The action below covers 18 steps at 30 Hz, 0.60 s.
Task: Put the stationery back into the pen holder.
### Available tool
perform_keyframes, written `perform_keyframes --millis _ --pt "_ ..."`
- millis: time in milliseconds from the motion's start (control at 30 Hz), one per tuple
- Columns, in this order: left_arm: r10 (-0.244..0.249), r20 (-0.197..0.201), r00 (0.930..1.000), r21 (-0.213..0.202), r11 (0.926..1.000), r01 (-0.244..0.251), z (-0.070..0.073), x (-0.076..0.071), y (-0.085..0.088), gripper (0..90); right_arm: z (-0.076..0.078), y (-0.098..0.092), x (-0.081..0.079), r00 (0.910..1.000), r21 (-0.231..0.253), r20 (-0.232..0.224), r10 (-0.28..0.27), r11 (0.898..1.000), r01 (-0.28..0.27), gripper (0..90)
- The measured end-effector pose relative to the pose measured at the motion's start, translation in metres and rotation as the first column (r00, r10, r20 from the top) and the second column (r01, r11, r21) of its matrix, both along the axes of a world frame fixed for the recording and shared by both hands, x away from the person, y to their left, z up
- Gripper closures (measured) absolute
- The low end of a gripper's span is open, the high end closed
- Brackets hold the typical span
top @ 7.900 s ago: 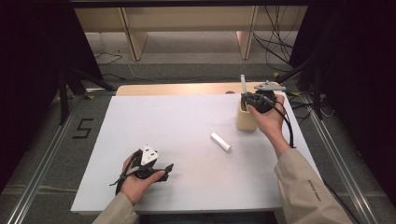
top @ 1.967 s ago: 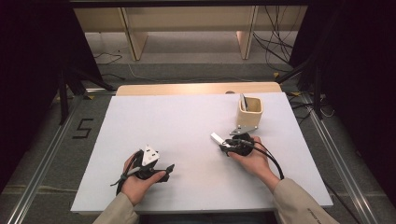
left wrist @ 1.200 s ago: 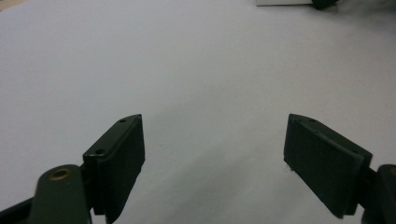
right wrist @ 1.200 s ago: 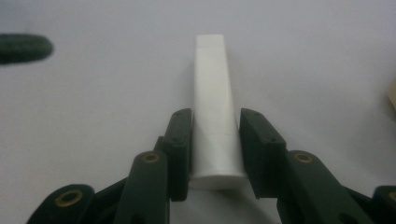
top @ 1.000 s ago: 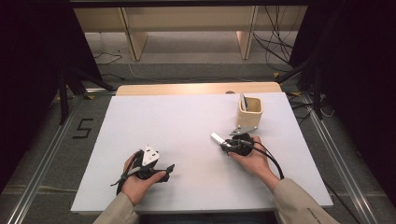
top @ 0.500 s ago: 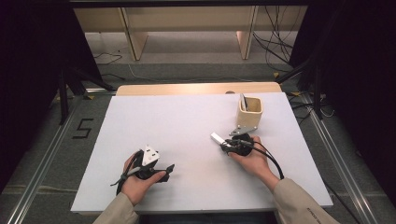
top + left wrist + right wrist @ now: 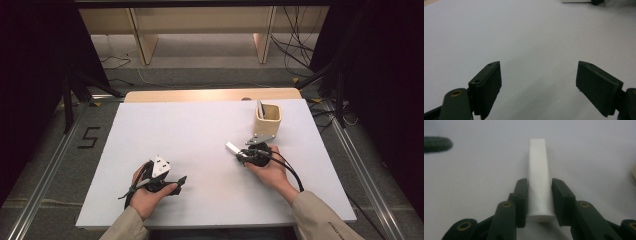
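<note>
A white bar lies flat on the white table sheet, right of the middle. My right gripper lies low on the sheet with its jaws on either side of the bar's near end. In the right gripper view the two pads sit flush against the sides of the bar, which points straight away from my right gripper. My left gripper rests near the front left of the sheet. Its jaws stand wide open in the left gripper view, with bare sheet between them.
A cream cup with a white stick leaning in it stands just beyond my right hand. A wooden strip runs along the table's far edge. Dark stands and cables lie on the floor around the table.
Since the earliest frame my right hand has come from the cup down to the white bar. Over the last two seconds nothing has visibly moved.
</note>
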<state>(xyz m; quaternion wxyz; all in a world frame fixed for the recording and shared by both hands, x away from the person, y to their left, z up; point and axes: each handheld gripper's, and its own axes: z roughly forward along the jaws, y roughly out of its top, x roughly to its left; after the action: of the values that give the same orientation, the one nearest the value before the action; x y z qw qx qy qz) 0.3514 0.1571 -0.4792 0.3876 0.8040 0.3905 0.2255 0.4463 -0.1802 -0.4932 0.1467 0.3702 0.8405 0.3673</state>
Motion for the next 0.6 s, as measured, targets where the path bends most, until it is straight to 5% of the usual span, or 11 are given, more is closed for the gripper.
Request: perform_keyframes --millis 600 --pt "0.0 0.001 1.0 0.0 1.0 0.0 0.0001 0.0 0.0 20.5 0.004 -0.0005 -0.001 0.9999 0.024 -0.011 0.002 1.0 -0.002 67.6"
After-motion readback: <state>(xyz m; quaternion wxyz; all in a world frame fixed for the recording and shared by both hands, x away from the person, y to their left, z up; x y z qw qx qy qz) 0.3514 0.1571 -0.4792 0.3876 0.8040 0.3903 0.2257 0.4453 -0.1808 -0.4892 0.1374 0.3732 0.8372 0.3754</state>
